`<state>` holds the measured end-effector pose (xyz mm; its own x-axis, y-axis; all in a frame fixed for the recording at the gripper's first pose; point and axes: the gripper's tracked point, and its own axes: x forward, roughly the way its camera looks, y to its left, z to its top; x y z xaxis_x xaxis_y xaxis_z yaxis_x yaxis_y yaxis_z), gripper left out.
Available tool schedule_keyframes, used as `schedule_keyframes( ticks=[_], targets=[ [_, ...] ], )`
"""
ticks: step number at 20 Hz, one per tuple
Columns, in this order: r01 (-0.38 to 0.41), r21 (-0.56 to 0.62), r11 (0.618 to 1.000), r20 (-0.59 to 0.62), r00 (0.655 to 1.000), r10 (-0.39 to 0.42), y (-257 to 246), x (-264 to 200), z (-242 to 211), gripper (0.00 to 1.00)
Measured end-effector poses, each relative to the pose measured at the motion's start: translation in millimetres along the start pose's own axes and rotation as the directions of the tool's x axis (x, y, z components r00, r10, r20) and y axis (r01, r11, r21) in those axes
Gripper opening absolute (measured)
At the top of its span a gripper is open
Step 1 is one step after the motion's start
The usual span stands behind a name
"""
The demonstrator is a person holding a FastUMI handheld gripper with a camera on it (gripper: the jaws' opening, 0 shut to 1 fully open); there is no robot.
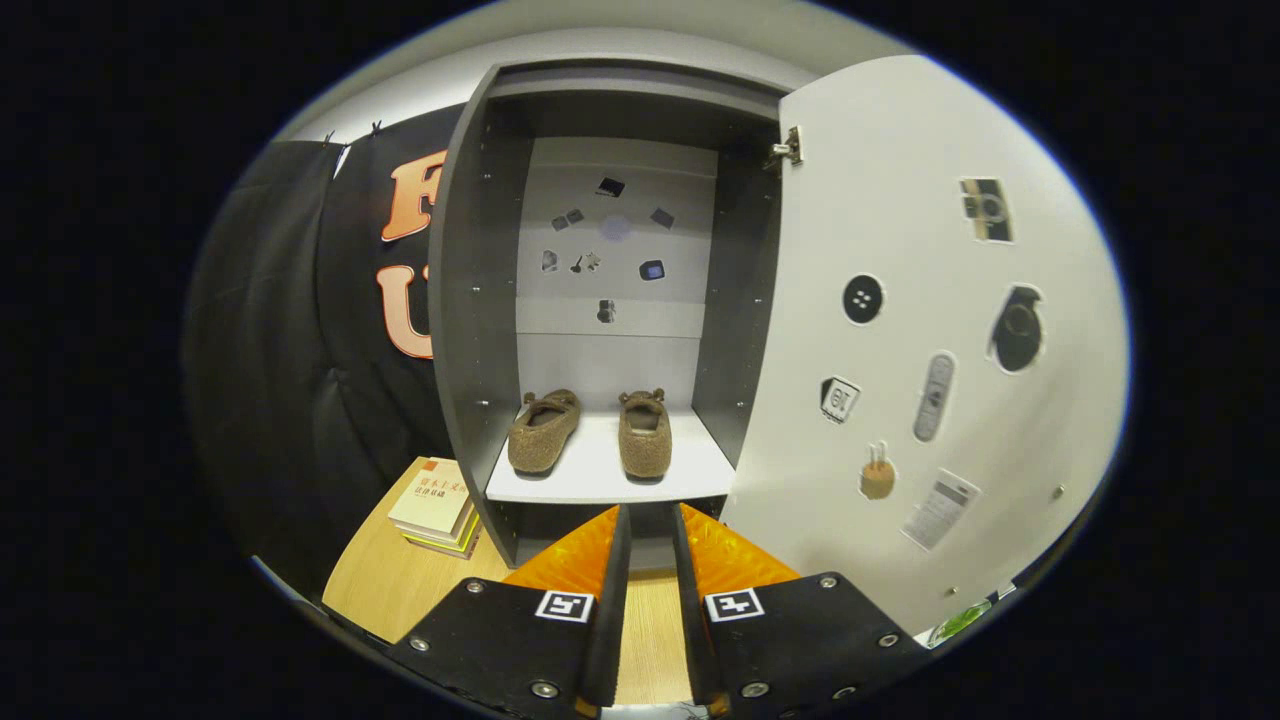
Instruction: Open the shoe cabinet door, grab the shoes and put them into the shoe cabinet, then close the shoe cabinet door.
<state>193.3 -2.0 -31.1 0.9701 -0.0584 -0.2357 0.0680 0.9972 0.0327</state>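
We've got both shoes (590,432) on the cabinet (470,300) shelf, door (900,330) open, gripper (650,520) slightly spread, holding nothing.

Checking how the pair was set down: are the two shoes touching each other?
Apart. The gripper view shows bare white shelf between the left shoe and the right shoe.

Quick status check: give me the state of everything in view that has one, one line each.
Cabinet door: swung wide open to the right.
Left shoe: upright on the cabinet shelf, toe angled outward.
Right shoe: upright on the same shelf, apart from the left one.
Claw: fingers slightly apart, holding nothing, just short of the shelf.
Books: stacked flat beside the cabinet.
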Motion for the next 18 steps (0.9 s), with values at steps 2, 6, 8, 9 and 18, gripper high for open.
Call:
schedule_keyframes(
  ticks=[2, 6, 8, 9, 18],
  targets=[
    [0.014, 0.014, 1.0, 0.012, 1.0, -0.014, -12.7, -27.8, -7.3, 0.27],
    [0.069, 0.02, 0.997, 0.026, 0.997, -0.069, -45.7, -78.0, -20.5, 0.27],
    [0.094, 0.032, 0.995, 0.036, 0.995, -0.095, -58.5, -102.6, -24.6, 0.27],
    [0.105, 0.033, 0.994, 0.035, 0.994, -0.106, -67.6, -112.8, -28.0, 0.29],
    [0.159, 0.083, 0.984, 0.045, 0.986, -0.163, -162.0, -146.0, -63.0, 0.33]
  ],
)
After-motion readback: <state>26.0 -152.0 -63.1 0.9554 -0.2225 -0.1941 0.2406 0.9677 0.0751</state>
